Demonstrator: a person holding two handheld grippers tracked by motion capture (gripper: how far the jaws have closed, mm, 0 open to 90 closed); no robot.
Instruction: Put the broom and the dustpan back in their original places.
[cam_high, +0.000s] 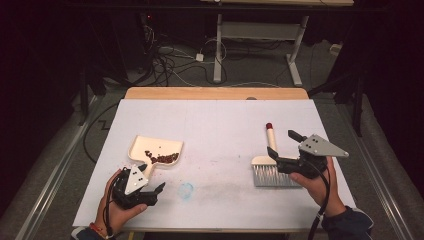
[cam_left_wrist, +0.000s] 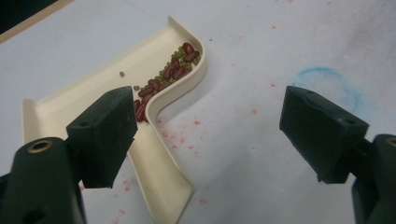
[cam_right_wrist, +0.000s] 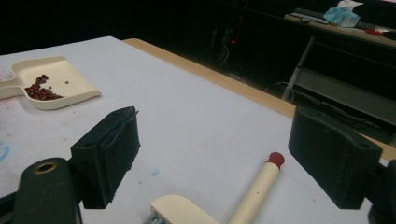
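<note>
Dustpan (cam_left_wrist: 154, 93) on bench, left side, beans (cam_left_wrist: 166, 77) inside — light stiff plastic, tips easily. Grab handle (cam_left_wrist: 159, 172), keep level. Left tongs (cam_left_wrist: 224, 135) apart beside handle; right tongs (cam_right_wrist: 229, 156) apart over brush (cam_right_wrist: 254, 193).

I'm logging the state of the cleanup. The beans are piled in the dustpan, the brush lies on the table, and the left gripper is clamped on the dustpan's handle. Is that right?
Not quite. The left gripper is not clamped: the left gripper view shows its jaws wide open over the handle of the dustpan. The beans are in the dustpan, and the brush lies on the table.
</note>
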